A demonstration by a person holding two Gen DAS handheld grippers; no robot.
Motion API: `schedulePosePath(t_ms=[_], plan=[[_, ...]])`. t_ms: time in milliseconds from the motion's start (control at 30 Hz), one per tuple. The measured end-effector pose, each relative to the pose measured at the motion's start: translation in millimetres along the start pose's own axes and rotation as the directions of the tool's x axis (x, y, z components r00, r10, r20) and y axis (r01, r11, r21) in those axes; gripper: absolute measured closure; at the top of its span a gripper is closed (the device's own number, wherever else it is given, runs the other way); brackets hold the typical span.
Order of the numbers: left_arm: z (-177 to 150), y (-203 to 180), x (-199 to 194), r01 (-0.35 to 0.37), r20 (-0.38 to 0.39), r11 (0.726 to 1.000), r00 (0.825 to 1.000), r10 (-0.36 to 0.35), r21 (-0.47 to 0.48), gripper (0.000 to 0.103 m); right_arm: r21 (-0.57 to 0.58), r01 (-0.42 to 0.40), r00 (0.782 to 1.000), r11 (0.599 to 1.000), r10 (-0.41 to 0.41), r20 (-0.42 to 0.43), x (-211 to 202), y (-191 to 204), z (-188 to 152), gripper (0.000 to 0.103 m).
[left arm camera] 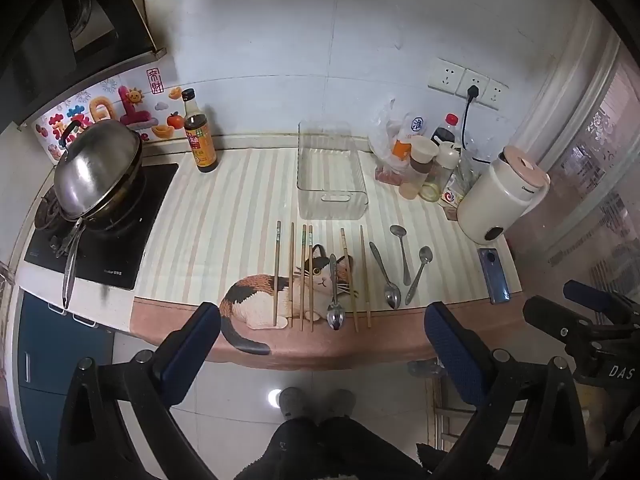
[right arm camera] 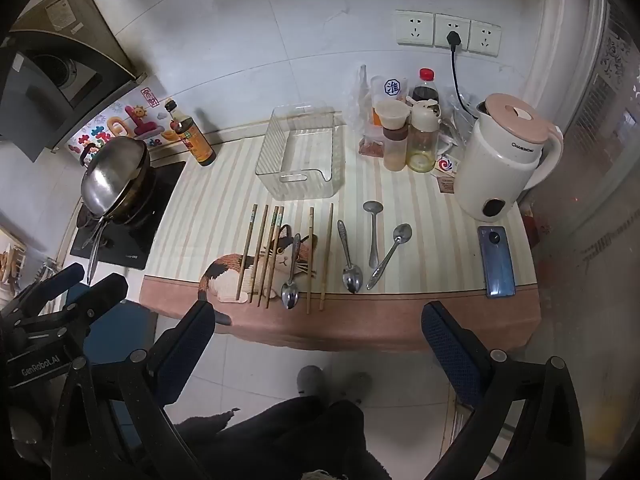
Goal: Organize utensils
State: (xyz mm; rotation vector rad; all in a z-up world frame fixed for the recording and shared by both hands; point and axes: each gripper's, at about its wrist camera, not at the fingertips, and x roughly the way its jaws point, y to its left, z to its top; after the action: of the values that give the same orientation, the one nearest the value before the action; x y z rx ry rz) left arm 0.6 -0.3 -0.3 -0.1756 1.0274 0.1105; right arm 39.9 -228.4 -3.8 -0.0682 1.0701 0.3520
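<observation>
Several wooden chopsticks (left arm camera: 277, 276) (right arm camera: 245, 260) lie side by side on the cat-print mat (left arm camera: 256, 300) near the counter's front edge. One spoon (left arm camera: 335, 292) (right arm camera: 291, 276) rests among them, and three more spoons (left arm camera: 384, 276) (right arm camera: 348, 256) lie to their right. Behind them stands an empty clear plastic bin (left arm camera: 334, 204) (right arm camera: 296, 184). My left gripper (left arm camera: 322, 308) (right arm camera: 92, 276) hangs open over the floor, short of the counter, holding nothing. My right gripper (right arm camera: 318, 307) (left arm camera: 560, 300) is beside it, open and empty too.
A lidded wok (left arm camera: 96, 172) sits on the stove at left, with a soy sauce bottle (left arm camera: 200, 136) beside it. Condiment jars (right arm camera: 404, 136), a white kettle (right arm camera: 504, 160) and a blue phone (right arm camera: 498, 260) crowd the right end. A person's legs and slippers (right arm camera: 312, 380) are below.
</observation>
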Motion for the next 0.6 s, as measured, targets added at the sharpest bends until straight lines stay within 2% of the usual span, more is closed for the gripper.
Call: schedulePosePath(t_ms=[600], plan=[[-3.6,-7.0,3.7,0.018,0.005,1.0,1.0,-0.018,0.006,0.0,0.003,-0.003,1.0,1.0,0.003,-0.005,0.3,-0.9,1.7,0.0]])
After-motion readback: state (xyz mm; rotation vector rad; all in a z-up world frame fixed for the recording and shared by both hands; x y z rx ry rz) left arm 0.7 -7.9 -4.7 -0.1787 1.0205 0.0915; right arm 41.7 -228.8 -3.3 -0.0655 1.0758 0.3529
